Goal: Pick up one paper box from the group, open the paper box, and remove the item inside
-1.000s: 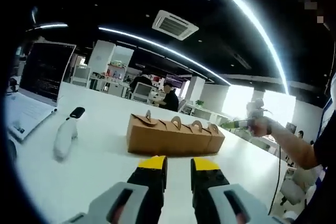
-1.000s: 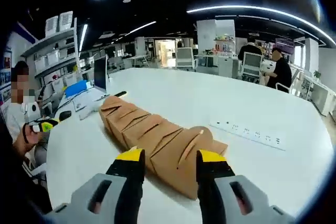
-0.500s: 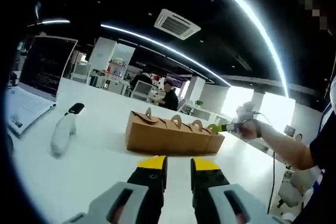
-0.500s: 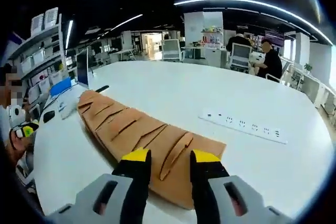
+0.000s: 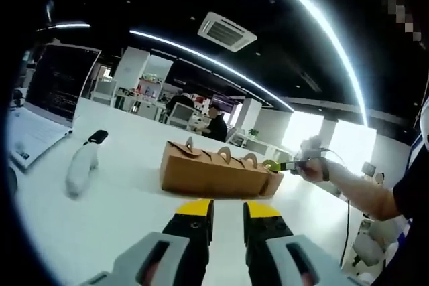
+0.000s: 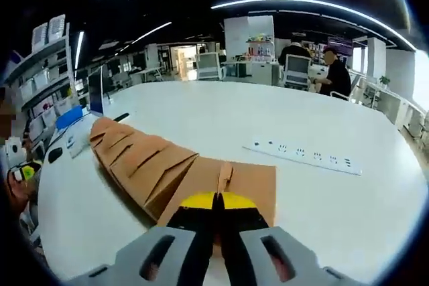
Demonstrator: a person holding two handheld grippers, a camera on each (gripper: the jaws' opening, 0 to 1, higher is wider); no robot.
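Observation:
A row of several brown paper boxes (image 5: pixel 213 173) with arched handle tabs stands on the white table (image 5: pixel 120 219). In the right gripper view the same row of paper boxes (image 6: pixel 144 159) runs away to the left. My right gripper (image 6: pixel 216 201) is shut on the upright handle tab (image 6: pixel 223 176) of the nearest box. The left gripper view shows that right gripper (image 5: pixel 276 165) at the row's right end, held by a person's hand (image 5: pixel 312 167). My left gripper (image 5: pixel 228 209) hovers low in front of the row, jaws a little apart and holding nothing.
An open laptop (image 5: pixel 50 95) and a white handheld device with a black tip (image 5: pixel 82 167) lie left of the boxes. A white power strip (image 6: pixel 303 156) lies on the table to the right. Two people sit at desks (image 5: pixel 216 125) far behind.
My right gripper has dropped onto the nearest box and its jaws have gone from wide apart to shut on the handle tab. The left gripper has barely moved.

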